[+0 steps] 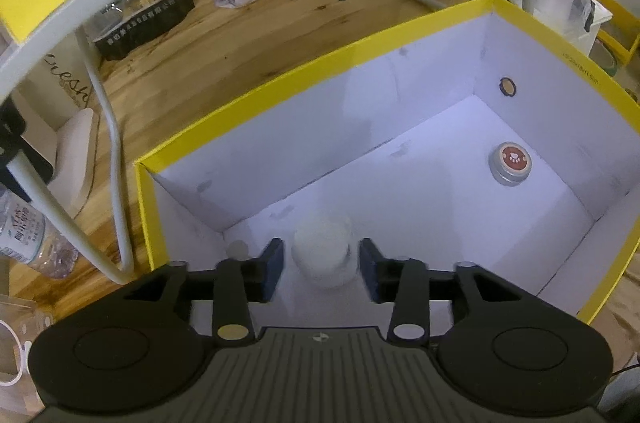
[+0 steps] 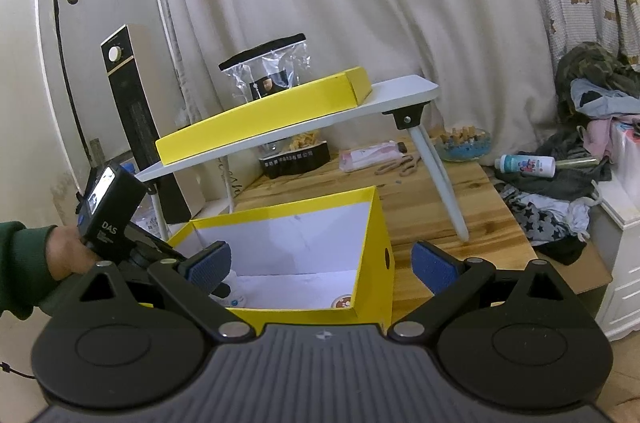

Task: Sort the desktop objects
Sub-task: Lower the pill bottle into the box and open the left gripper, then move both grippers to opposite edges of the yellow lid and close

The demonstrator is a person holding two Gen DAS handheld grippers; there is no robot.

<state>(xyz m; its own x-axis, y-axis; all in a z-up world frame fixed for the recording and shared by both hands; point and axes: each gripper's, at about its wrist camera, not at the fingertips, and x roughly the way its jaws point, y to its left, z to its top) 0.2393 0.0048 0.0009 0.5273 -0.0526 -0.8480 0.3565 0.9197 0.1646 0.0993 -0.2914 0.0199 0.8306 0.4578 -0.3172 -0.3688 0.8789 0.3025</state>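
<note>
**Inside the yellow box: release step under way**

Left wrist view. Over the near corner of the yellow box [image 1: 304,79], the left claw [image 1: 322,269] points steeply down into the white interior. A small white jar [image 1: 324,253] stands on the box floor between the two blue pads [image 1: 274,269]; a gap shows on each side, so the claw is spread and pinches nothing. This reads as the end of a placement. A round tin with a paw-print lid [image 1: 511,165] already lies near the far right wall, well apart from the jar. Next move, as judged: lift the claw straight up until its fingers pass the rim. The near wall and the left corner stand close; the centre of the box is free.

Right wrist view. Beside the box's near edge, the right claw [image 2: 322,265] hangs spread wide and empty. The person's hand [image 2: 66,255] carries the left tool at the box's left rim. Behind, on the wooden table [image 2: 440,207], scissors [image 2: 398,165] and a pink packet [image 2: 370,153] remain unsorted beneath a small folding table [image 2: 400,95], whose angled leg narrows access.
</note>
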